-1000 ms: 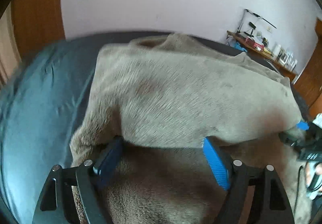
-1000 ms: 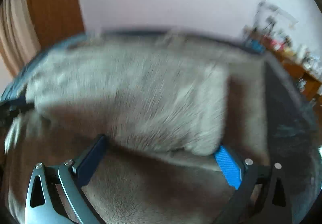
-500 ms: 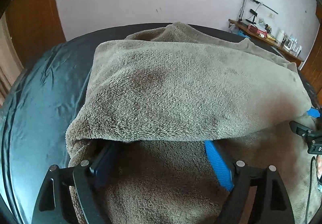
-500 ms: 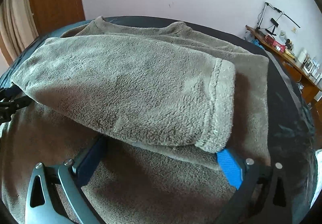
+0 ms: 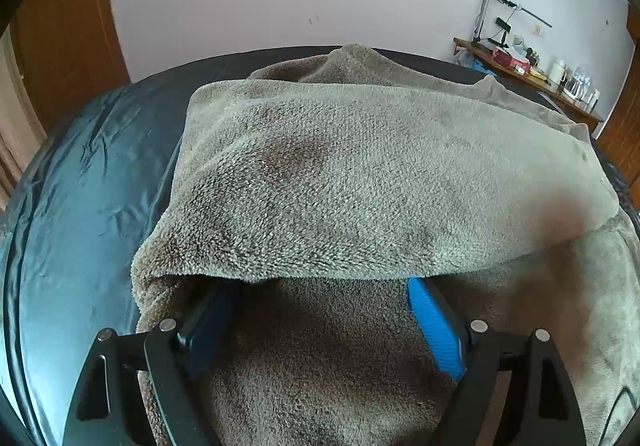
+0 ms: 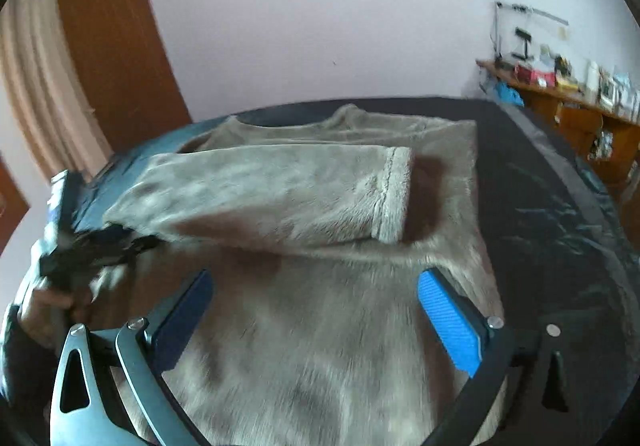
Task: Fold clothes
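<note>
Item: fleece sweater [image 5: 360, 181], grey-brown, thick pile, long-sleeved. Lies flat on a bed with a dark blue-black cover [image 5: 80, 213], neck end toward the far wall. One sleeve [image 6: 280, 197] is folded across the chest, its ribbed cuff [image 6: 394, 197] ending short of the garment's side edge. Pile shows darker brushed patches.

Left gripper [image 5: 324, 302]: jaws stand wide apart, blue pads either side of the folded sleeve's near edge. The fabric drapes over the fingertips; the pads do not press on it. The sweater body fills the space between and beneath the fingers.

Right gripper [image 6: 316, 286]: jaws wide apart, nothing held. It hangs above the lower body of the sweater, the folded sleeve lying beyond its fingertips and clear of them. View is motion-blurred.

In the right wrist view, the left gripper [image 6: 100, 246] appears at the sleeve's shoulder end, with the person's hand [image 6: 48, 302] behind it.

Background: wooden shelf [image 6: 560, 93] with small items.
</note>
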Available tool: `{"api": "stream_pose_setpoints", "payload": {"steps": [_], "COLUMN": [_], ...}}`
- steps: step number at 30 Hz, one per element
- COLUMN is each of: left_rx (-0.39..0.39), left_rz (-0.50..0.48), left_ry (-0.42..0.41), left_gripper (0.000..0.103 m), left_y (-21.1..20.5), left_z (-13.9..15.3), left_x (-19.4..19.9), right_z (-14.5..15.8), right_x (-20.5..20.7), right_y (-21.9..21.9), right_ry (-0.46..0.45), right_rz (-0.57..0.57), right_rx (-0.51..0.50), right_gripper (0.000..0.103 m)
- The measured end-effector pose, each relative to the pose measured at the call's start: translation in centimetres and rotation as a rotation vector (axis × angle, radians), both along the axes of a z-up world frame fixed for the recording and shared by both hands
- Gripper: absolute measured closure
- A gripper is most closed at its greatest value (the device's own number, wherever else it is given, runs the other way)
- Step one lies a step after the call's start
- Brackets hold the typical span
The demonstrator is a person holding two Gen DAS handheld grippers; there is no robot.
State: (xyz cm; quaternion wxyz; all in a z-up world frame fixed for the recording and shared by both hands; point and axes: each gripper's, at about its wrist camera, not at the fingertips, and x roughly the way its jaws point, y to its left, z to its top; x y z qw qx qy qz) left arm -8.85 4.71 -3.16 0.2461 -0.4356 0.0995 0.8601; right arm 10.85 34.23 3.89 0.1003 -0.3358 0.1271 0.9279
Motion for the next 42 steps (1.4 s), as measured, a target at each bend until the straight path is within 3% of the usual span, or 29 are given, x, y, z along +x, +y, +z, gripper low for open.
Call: {"api": "stream_pose_setpoints", "payload": {"steps": [3,7,12,16,20,26,42], "left_rx": [0.005,0.004,0.014,-0.013,-0.039,-0.06,-0.117], "left_rz": [0.012,0.039,-0.017,-0.072,-0.104,-0.098,-0.112], "left_ry": [0.012,0.095,0.196,0.216,0.22,0.205,0.167], "left_gripper": [0.015,0.015,0.015,0.015,0.015,0.015,0.015], "left_y": [-0.3,-1.1,-2.1,-2.5,-2.5,-3.0,-5.3], "left_z": [0.3,2.4,5.0,4.8,4.4,3.5,1.4], "left_x": [0.3,2.3,7.4,11.0,13.5,15.2,18.4], "right_z": [0.5,-0.2,-1.9,-3.8,-5.6,-6.8,-7.1], "right_x": [2.6,5.7,9.0,9.6,9.3,9.0,9.5], "right_y": [-2.0,-4.9,-8.3,-10.1,-11.0,-10.5,-10.5], "right_ry": [0.024,-0.005,-0.05,-0.102,-0.148,-0.151,-0.125], "right_rz": [0.063,0.144,0.235,0.268,0.28,0.251,0.254], "right_rx": [0.032,0.053,0.087,0.136,0.166,0.119,0.146], "right_gripper": [0.0,0.0,0.0,0.0,0.0,0.0,0.0]}}
